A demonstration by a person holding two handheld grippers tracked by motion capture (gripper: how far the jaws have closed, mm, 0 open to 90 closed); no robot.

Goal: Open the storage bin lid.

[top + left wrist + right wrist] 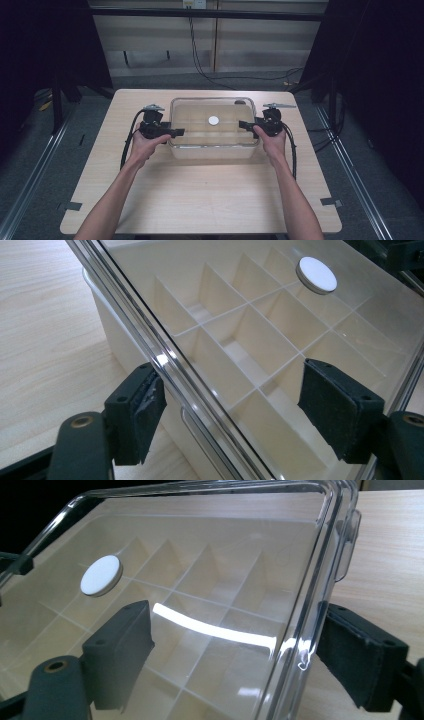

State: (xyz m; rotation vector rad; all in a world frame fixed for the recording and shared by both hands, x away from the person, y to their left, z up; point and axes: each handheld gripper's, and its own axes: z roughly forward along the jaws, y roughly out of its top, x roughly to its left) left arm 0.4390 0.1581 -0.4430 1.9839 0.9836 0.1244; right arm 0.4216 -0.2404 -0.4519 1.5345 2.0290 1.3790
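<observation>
A see-through box (pixel 214 125) sits in the middle of the light wood table (pixel 200 200), a bit toward the far side. Its long side runs from left to right across the table, and it lies flat. A clear lid (pixel 350 310) covers it, with a small round white knob (pixel 213 120) in the middle of the top. Under the lid you can see white walls (pixel 250 325) that cut the inside into many little rooms. The left tongs (pixel 176 132) are at the left short end of the box, pointing in toward the middle. In the left gripper view they are spread wide, with the edge of the lid between the two black pads (pixel 142 415); one pad is outside the box and the other is over the lid, and neither one squeezes it. The right tongs (pixel 245 125) are at the right short end, pointing in the other way. They too are spread, with the lid's rim between them and not pinched.
</observation>
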